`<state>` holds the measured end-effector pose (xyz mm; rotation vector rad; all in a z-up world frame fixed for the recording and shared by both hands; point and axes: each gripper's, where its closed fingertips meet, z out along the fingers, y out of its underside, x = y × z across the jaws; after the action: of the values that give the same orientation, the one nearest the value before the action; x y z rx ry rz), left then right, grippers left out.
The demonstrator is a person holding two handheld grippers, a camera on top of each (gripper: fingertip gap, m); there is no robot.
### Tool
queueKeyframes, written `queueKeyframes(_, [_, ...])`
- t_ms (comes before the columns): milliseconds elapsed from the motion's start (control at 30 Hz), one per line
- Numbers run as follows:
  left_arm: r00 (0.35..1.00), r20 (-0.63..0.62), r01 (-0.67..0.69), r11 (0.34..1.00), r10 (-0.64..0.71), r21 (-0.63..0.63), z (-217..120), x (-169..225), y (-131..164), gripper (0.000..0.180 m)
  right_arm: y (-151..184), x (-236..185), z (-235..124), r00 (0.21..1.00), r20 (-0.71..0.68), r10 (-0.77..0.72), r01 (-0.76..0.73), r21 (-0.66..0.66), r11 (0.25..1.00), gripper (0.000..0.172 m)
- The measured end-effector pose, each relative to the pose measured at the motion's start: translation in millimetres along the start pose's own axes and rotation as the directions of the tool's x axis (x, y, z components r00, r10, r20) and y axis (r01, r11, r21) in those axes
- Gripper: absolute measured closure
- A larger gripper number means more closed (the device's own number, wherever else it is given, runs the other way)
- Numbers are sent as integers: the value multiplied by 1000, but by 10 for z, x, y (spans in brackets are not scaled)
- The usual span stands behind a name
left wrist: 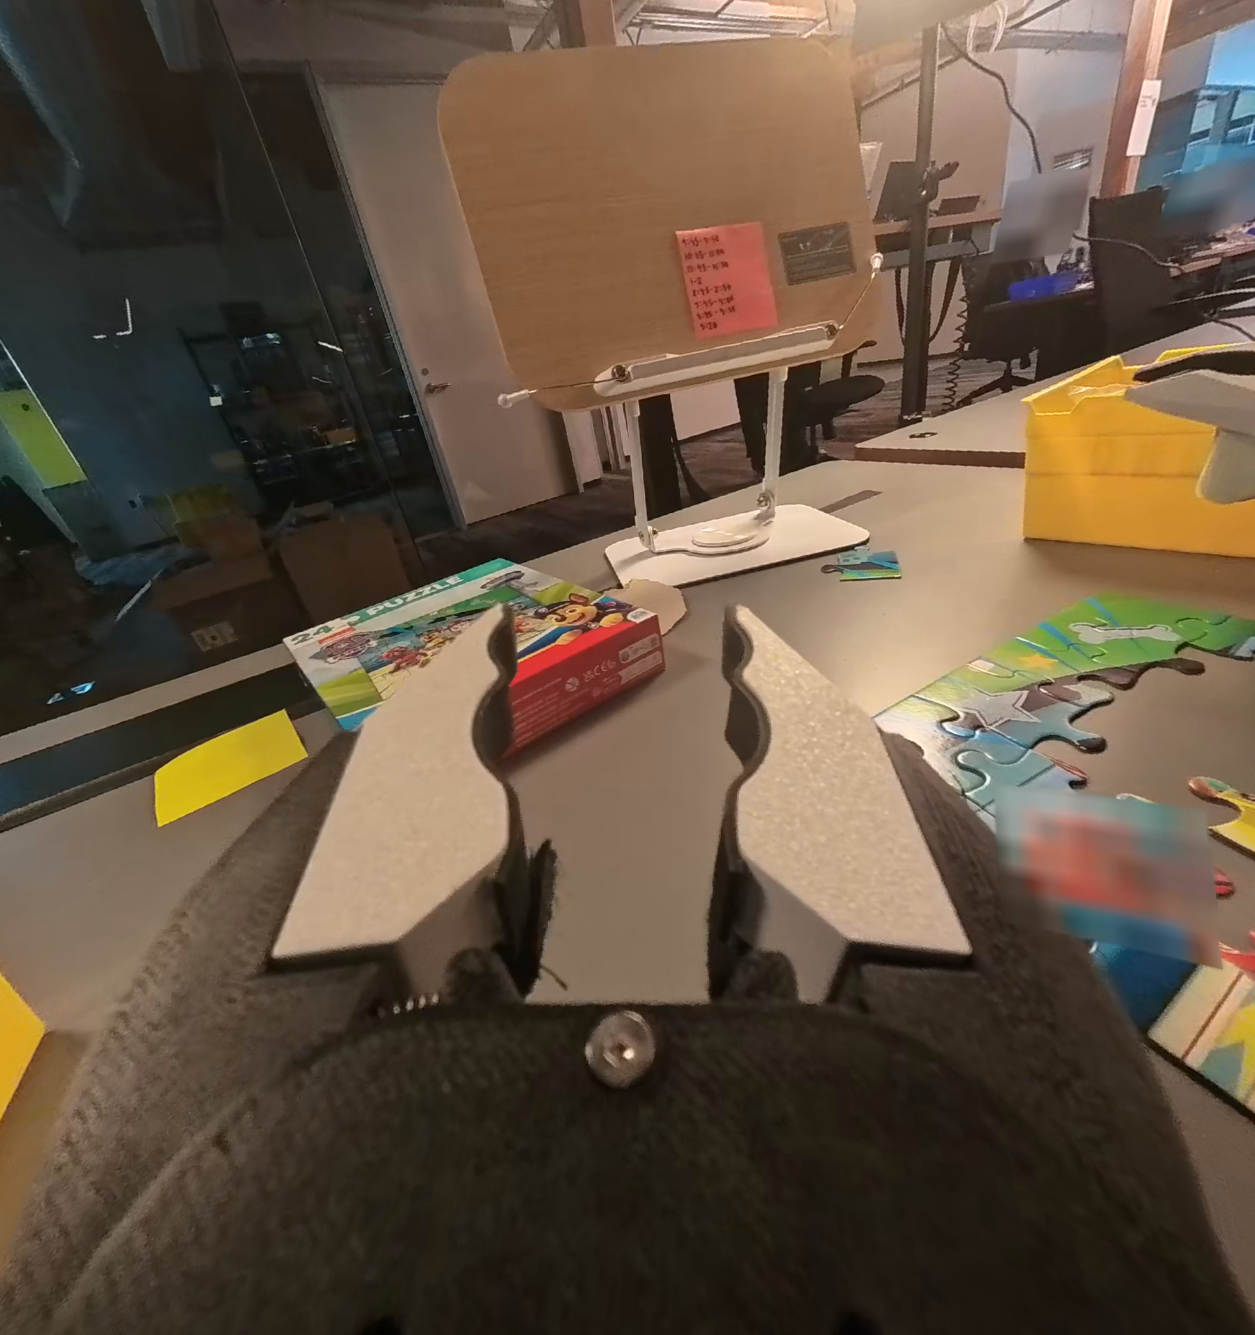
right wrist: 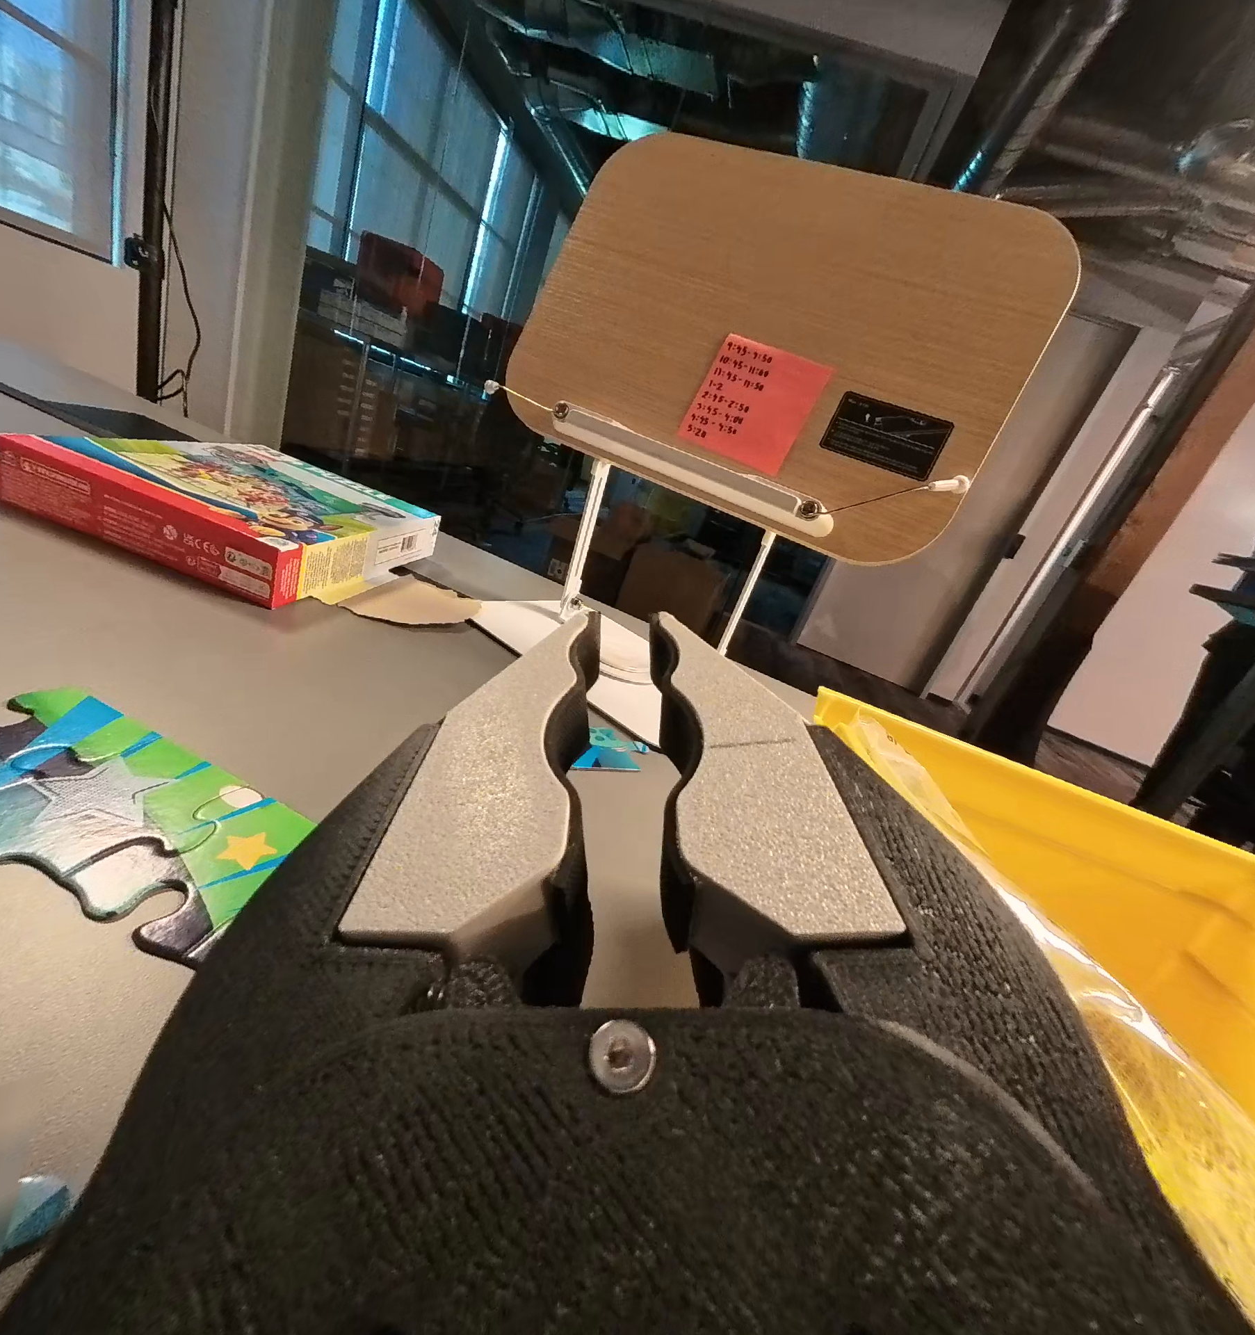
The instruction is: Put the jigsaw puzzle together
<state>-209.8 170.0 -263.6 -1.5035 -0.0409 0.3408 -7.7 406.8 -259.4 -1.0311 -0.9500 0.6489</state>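
Your left gripper (left wrist: 617,614) hovers over the grey table (left wrist: 610,795) with its fingers spread wide and nothing between them. Its left fingertip (left wrist: 498,636) overlaps the red-sided puzzle box (left wrist: 581,650) in the view, though contact there is hard to judge. To the right lies the partly joined puzzle (left wrist: 1043,693), and farther back a loose blue-green piece (left wrist: 866,565) rests near the white base of the wooden book stand (left wrist: 682,238).

Your right gripper (right wrist: 623,625) has its fingers drawn close but not meeting, bare between the pads, with the loose piece (right wrist: 606,751) on the table below the gap. A yellow bin (right wrist: 1043,852) sits just beside its right finger.
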Motion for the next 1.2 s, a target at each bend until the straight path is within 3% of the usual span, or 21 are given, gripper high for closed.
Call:
queueKeyframes(1067, [999, -34, -29, 999, 28, -20, 16, 81, 31, 128, 25, -13, 6, 1000, 14, 16, -16, -13, 1000, 161])
queueKeyframes(1133, [991, -132, -42, 996, 32, -73, 28, 225, 101, 128, 28, -18, 8, 1000, 17, 15, -14, -14, 1000, 161])
queueKeyframes(1200, [939, -345, -91, 955, -13, -284, -3, 541, 387, 119, 25, -19, 8, 1000, 15, 11, -11, -13, 1000, 161])
